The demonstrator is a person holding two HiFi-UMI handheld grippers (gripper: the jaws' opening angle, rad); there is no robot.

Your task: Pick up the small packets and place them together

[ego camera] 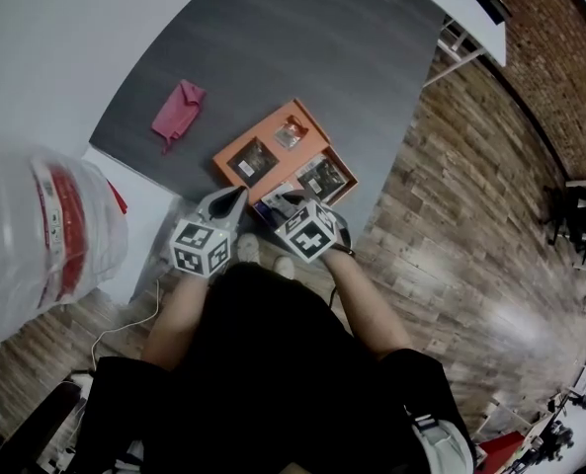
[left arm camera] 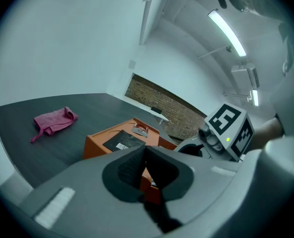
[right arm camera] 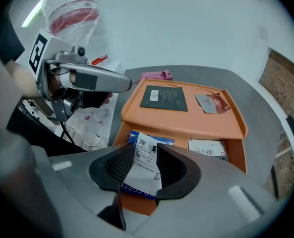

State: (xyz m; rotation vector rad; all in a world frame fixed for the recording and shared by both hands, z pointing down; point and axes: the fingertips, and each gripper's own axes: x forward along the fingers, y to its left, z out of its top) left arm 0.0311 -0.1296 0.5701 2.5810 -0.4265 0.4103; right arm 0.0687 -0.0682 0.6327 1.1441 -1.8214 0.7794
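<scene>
Pickup is proceeding: right gripper [right arm camera: 146, 157] is grasping a white-and-blue packet [right arm camera: 147, 175] at the orange tray's [right arm camera: 186, 119] six o'clock edge, left gripper [left arm camera: 145, 155] is idling clenched empty, and lifting toward the twelve o'clock packets [right arm camera: 164, 97] is probably coming.

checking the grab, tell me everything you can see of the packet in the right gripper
The packet is a small flat pouch: white printed label above a blue band with white lettering. It stands upright, slightly tilted, pinched by the right gripper between its fingers, over the lower front part of the orange tray.
</scene>
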